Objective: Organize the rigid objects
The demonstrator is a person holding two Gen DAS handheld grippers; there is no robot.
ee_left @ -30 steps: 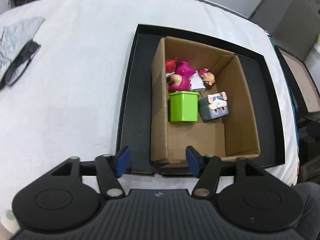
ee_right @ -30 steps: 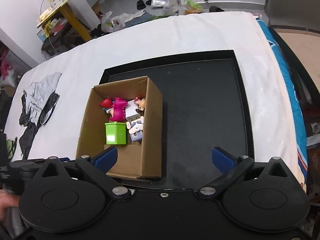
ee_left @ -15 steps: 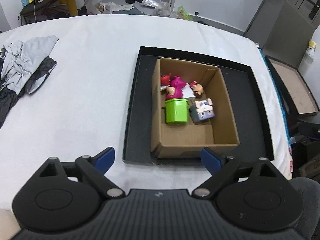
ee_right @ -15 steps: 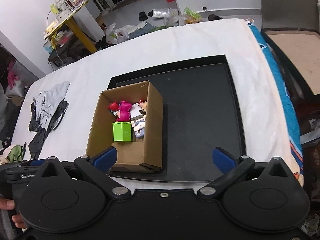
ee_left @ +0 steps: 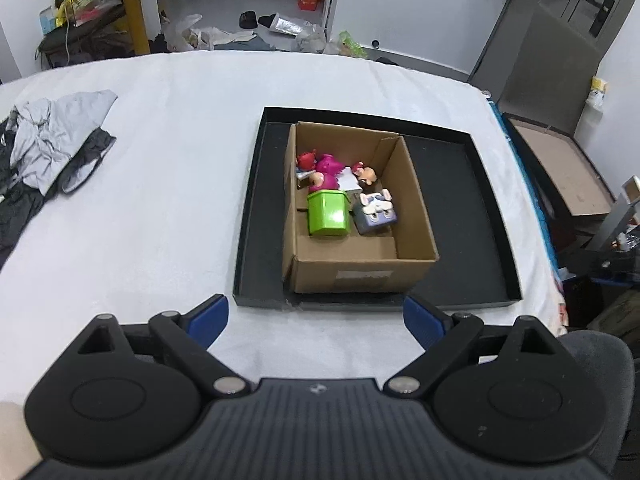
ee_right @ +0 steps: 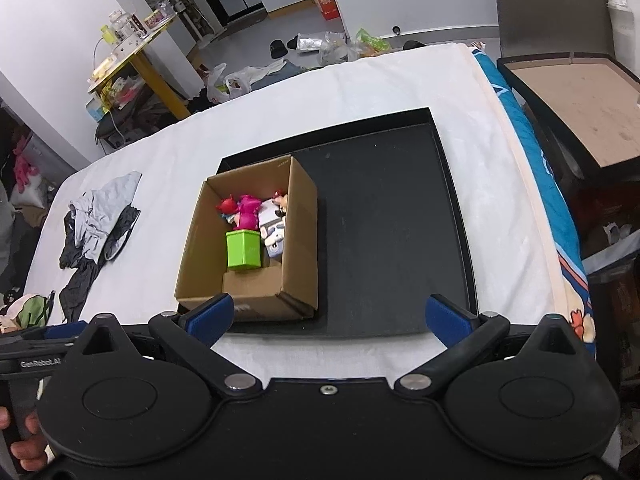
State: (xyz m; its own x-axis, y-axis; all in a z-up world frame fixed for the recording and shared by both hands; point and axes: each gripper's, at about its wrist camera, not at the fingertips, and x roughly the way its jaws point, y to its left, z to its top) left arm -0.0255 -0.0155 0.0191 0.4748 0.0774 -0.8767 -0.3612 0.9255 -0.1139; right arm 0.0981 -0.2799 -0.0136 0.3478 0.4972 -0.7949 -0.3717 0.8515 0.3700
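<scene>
In the cardboard box (ee_left: pixel 356 268), the near wall hides the floor behind it. The red figure (ee_left: pixel 306 160) and pink figure (ee_left: pixel 327 172) overlap, too small to identify; the green block (ee_left: pixel 327 213) covers the pink one's base. A label on the box front is blurred. At nine o'clock, the clothes pile (ee_left: pixel 48 148) runs off the edge. Perhaps a chair (ee_left: pixel 600 368) shows at four o'clock, cut off.

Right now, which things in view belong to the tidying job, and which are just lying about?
Part of the job:
- cardboard box
- green block
- pink figure
- red figure
- blue-grey figure
- black tray

Just lying about:
- grey and black clothes
- bags on the floor
- yellow table
</scene>
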